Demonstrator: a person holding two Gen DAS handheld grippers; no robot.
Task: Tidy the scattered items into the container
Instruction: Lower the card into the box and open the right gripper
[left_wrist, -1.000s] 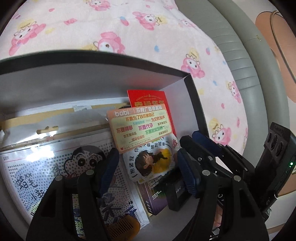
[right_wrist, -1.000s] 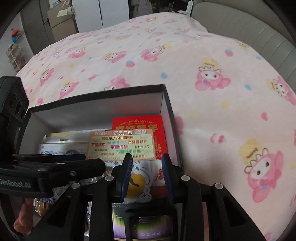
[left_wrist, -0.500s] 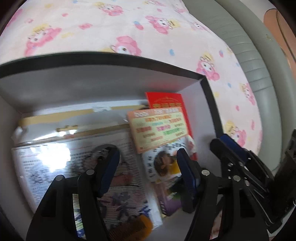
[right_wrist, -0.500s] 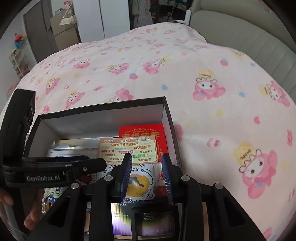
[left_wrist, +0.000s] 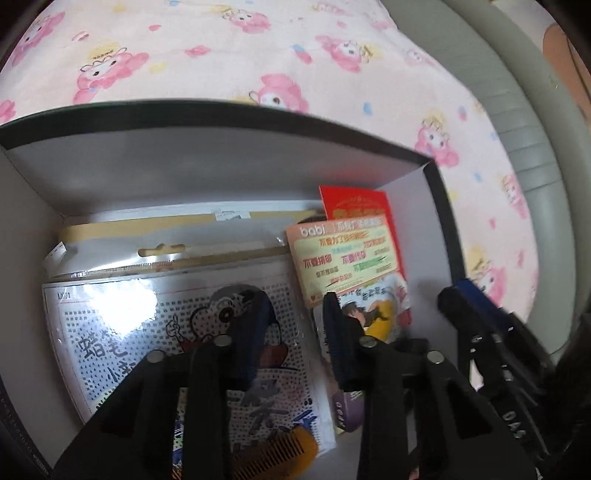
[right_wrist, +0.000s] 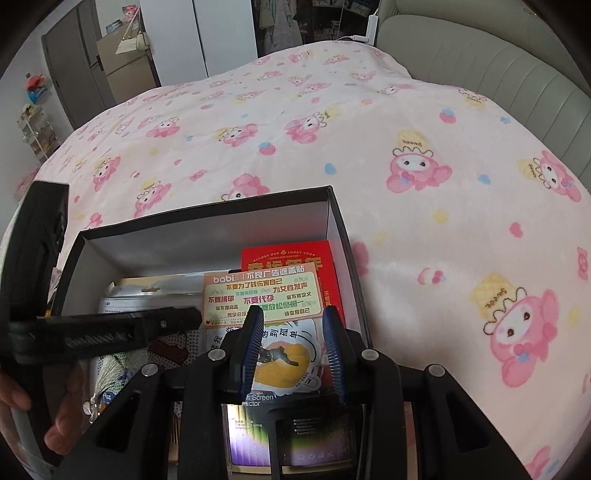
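Between the left gripper's (left_wrist: 295, 332) closing blue pads nothing is caught — they hover just above the cartoon packet (left_wrist: 177, 332) in the black box (left_wrist: 221, 151). Beside it the right gripper (right_wrist: 293, 345) hangs part-spread and empty over the sticker card (right_wrist: 260, 293) and red envelope (right_wrist: 286, 258). Both point steeply down; the blanket (right_wrist: 406, 147) looks cleared, so this seems like finishing — next, lifting clear without snagging anything.
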